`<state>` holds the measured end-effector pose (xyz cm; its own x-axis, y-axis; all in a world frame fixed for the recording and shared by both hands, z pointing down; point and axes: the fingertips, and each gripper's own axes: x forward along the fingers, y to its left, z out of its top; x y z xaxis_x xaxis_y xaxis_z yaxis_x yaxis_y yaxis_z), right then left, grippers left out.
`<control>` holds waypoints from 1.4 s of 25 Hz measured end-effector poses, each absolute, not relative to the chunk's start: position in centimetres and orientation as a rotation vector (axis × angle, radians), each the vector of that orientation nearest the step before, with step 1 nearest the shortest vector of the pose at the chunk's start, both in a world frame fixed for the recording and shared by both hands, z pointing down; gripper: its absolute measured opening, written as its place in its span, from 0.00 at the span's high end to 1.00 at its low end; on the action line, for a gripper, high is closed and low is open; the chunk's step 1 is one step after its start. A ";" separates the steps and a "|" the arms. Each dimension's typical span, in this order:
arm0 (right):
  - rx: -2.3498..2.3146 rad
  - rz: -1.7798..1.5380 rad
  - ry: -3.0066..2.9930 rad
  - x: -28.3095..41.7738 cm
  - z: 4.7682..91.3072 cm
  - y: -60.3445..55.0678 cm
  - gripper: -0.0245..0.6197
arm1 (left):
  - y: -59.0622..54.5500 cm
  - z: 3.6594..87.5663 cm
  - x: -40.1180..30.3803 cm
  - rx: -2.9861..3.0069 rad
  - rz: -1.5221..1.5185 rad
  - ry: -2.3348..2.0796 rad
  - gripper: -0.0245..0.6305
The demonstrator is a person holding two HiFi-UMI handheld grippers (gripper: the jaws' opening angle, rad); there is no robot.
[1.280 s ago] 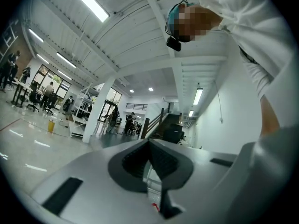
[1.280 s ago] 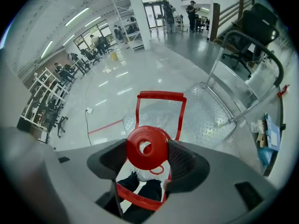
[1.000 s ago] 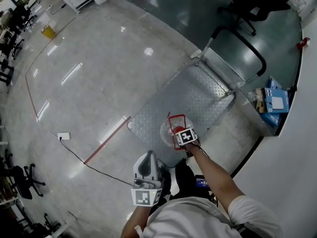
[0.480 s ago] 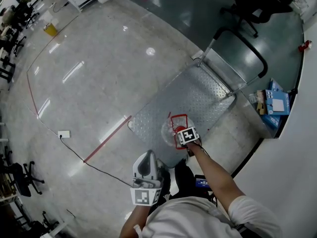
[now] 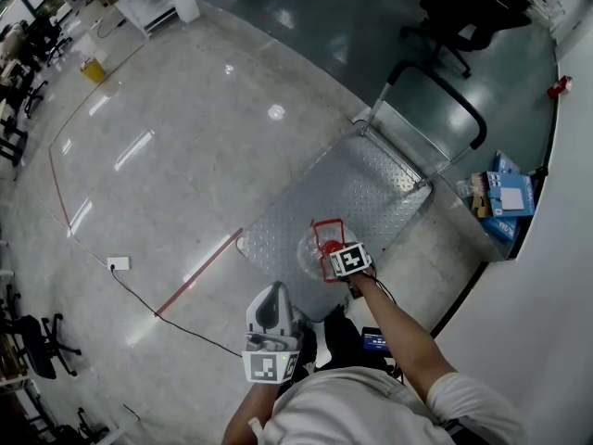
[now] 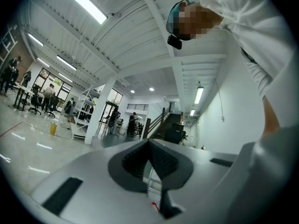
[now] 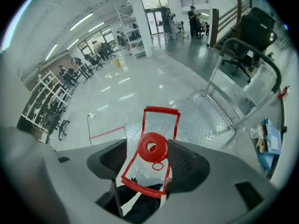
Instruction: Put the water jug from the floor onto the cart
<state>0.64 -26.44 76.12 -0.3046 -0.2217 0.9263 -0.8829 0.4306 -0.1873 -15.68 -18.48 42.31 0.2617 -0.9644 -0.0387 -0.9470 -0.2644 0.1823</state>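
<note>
- The right claw (image 7: 149,171) is closed on the red carry handle (image 7: 161,112) of the water jug (image 7: 156,129), with 1 jaw on each side of the handle frame
- The jug's red cap (image 7: 152,147) sits between the jaws and faces the camera
- In the head view, the water jug (image 5: 317,247) is at the near edge of the cart (image 5: 357,188), above its diamond-plate deck; no view shows whether it touches the deck
- The cart's black push bar (image 5: 443,89) is at the far end of the deck
- The left claw (image 6: 150,146) is narrow, its jaw tips meeting and nothing between them; it points up into the hall
- In the head view, the left claw (image 5: 274,297) is near the person's body, apart from the jug
- A black cable (image 5: 167,311) and a red tape line (image 5: 199,272) lie on the floor (image 5: 185,119)
</note>
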 end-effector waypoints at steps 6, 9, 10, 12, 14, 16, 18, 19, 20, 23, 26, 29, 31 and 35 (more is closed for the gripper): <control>1.225 0.790 -2.046 2.3 63.8 -27.0 0.85 | -18.4 39.9 -14.3 2.445 -0.281 -1.793 0.96; 1.369 0.648 -2.187 2.8 56.9 -26.2 0.93 | -18.0 38.5 -13.8 2.480 -0.304 -1.789 0.96; 1.405 0.584 -2.236 2.9 54.7 -25.7 0.94 | -17.9 38.1 -13.5 2.489 -0.316 -1.785 0.96; 1.466 0.420 -2.332 3.0 50.3 -24.1 0.94 | -17.4 37.2 -13.0 2.510 -0.333 -1.780 0.96; 1.529 0.241 -2.411 3.3 46.3 -22.1 0.94 | -16.8 36.7 -12.4 2.524 -0.341 -1.769 0.96; 1.582 0.130 -2.474 3.6 43.6 -20.1 0.94 | -16.6 36.8 -12.0 2.520 -0.340 -1.752 0.96; 1.596 0.134 -2.511 3.8 43.3 -18.6 0.94 | -16.4 37.4 -11.6 2.512 -0.326 -1.743 0.96; 1.590 0.150 -2.516 3.9 43.8 -17.9 0.94 | -16.1 37.6 -11.4 2.514 -0.322 -1.742 0.96; 1.580 0.161 -2.514 3.9 44.3 -17.4 0.94 | -15.8 37.6 -11.2 2.523 -0.320 -1.739 0.96; 1.557 0.169 -2.507 4.2 44.7 -16.3 0.94 | -14.9 37.2 -10.4 2.562 -0.310 -1.715 0.96; 1.558 0.179 -2.509 4.7 44.6 -15.9 0.94 | -14.8 37.7 -9.9 2.559 -0.298 -1.696 0.96; 1.562 0.187 -2.509 4.9 44.6 -16.0 0.94 | -15.0 37.8 -9.6 2.553 -0.307 -1.684 0.96; 1.558 0.186 -2.512 5.0 44.5 -16.1 0.94 | -15.1 37.7 -9.2 2.558 -0.309 -1.682 0.96; 1.540 0.186 -2.515 4.9 44.7 -15.9 0.94 | -14.9 37.7 -9.0 2.565 -0.306 -1.679 0.96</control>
<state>4.88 -15.91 44.69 -0.4443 -0.8677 0.2231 -0.8910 0.4538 -0.0096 -8.95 -14.91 37.66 0.3871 -0.9125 -0.1322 -0.9004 -0.4050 0.1587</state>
